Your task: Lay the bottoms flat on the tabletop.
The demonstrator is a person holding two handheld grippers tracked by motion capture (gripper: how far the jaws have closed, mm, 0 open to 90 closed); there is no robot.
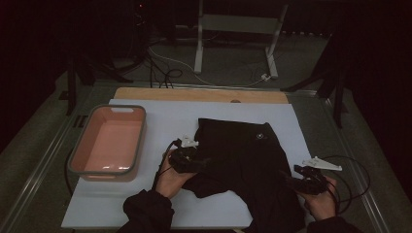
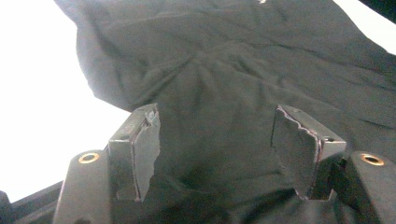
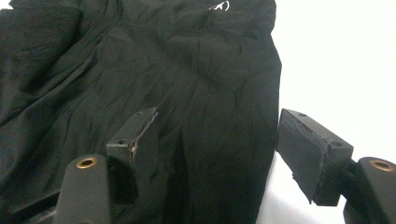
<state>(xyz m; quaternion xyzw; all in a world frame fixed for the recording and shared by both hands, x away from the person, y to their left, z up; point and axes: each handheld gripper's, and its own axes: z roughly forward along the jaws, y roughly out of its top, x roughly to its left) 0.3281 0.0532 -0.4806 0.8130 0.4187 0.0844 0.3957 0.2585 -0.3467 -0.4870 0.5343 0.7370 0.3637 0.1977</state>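
Black garment [image 1: 243,155] is lying mid-mat, crumpled, long axis running from the far edge of the mat [image 1: 160,116] back toward the person. Small white logo [image 1: 260,136] is sitting on the garment's far part. Near end is trailing off the mat's near edge, beside the right hand.

Left gripper [image 1: 187,160] is sitting at the garment's left edge, pointing across it toward the middle. In the left gripper view the jaws are standing apart with cloth [image 2: 215,140] lying between and under them; pads are not pressing on it, so no grip yet. Left hand [image 1: 170,177] is coming in low, wrist near the mat.

Right gripper [image 1: 306,179] is sitting at the garment's right edge, near end. In the right gripper view the jaws are apart too: one pad is over cloth [image 3: 187,116], the other over bare mat [image 3: 336,70], so it is straddling the garment's edge without clamping.

Both hands are about equally close to the garment, one on each long side. My read: the next move is pinching both edges, and each gripper needs to drop and close on a fold.

Pink bin [image 1: 109,141] is sitting left of the garment, well apart from it.
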